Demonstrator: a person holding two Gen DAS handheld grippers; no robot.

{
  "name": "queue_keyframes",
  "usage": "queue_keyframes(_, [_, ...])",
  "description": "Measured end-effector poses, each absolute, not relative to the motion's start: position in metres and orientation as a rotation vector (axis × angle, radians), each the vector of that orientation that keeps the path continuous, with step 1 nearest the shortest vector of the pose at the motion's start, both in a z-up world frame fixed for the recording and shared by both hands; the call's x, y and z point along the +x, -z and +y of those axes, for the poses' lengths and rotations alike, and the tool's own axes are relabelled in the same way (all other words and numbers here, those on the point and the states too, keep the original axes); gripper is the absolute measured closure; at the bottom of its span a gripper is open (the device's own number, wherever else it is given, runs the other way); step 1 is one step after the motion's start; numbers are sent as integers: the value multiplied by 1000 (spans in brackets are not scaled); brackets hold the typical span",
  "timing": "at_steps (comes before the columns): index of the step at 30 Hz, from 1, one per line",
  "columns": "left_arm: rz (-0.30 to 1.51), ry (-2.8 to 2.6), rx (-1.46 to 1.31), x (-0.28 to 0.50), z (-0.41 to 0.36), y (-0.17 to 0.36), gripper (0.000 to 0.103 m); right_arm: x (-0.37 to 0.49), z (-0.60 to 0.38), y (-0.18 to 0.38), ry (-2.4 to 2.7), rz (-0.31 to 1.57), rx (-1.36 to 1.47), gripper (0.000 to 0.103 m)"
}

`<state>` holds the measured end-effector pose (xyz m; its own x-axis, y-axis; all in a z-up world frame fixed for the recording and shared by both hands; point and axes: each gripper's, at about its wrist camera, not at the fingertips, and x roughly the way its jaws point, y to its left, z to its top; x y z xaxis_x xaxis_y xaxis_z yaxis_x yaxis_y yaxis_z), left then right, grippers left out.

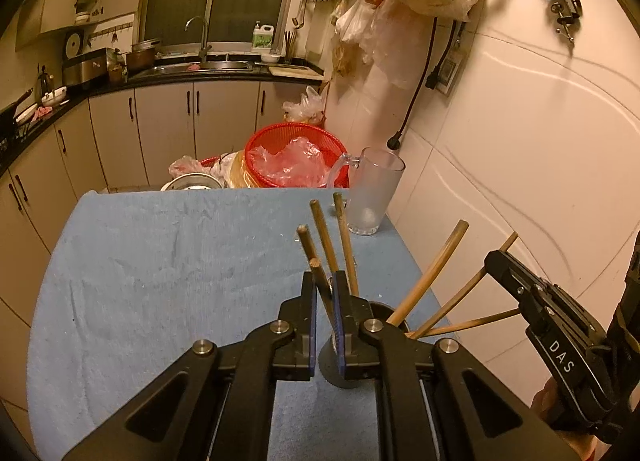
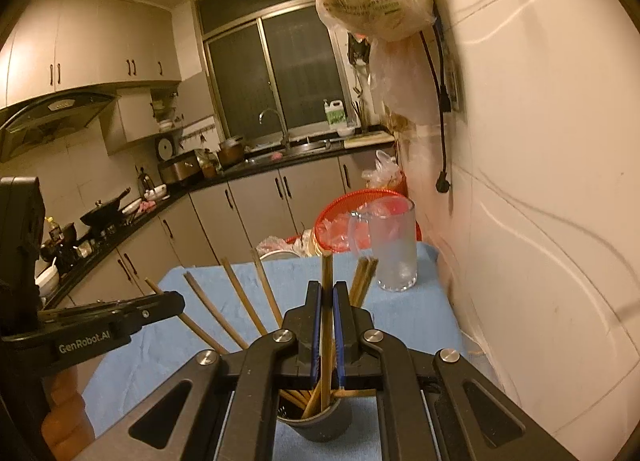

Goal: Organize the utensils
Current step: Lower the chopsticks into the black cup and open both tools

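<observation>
Left gripper (image 1: 324,281): jaws nearly closed, clamped on one chopstick (image 1: 318,275) standing up from the holder.
Right gripper (image 2: 327,293): jaws nearly closed, pinching one upright chopstick (image 2: 327,281) above the holder.
Holder (image 2: 320,427): dark cup on the blue cloth (image 1: 160,261), near the table's wall-side edge, close to the cameras; more chopsticks (image 1: 428,277) fan out of it.
Glass mug (image 1: 374,191): at the table's far wall-side corner, upright, apart from the holder.
</observation>
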<state>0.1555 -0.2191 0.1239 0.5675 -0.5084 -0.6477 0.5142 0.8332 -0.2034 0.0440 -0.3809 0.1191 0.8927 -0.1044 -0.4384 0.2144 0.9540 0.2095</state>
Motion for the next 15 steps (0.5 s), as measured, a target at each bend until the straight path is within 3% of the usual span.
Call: queue_keyframes(15, [745,610,-31,148,-203,-136,91,20,-382,-135,145,408,314,94])
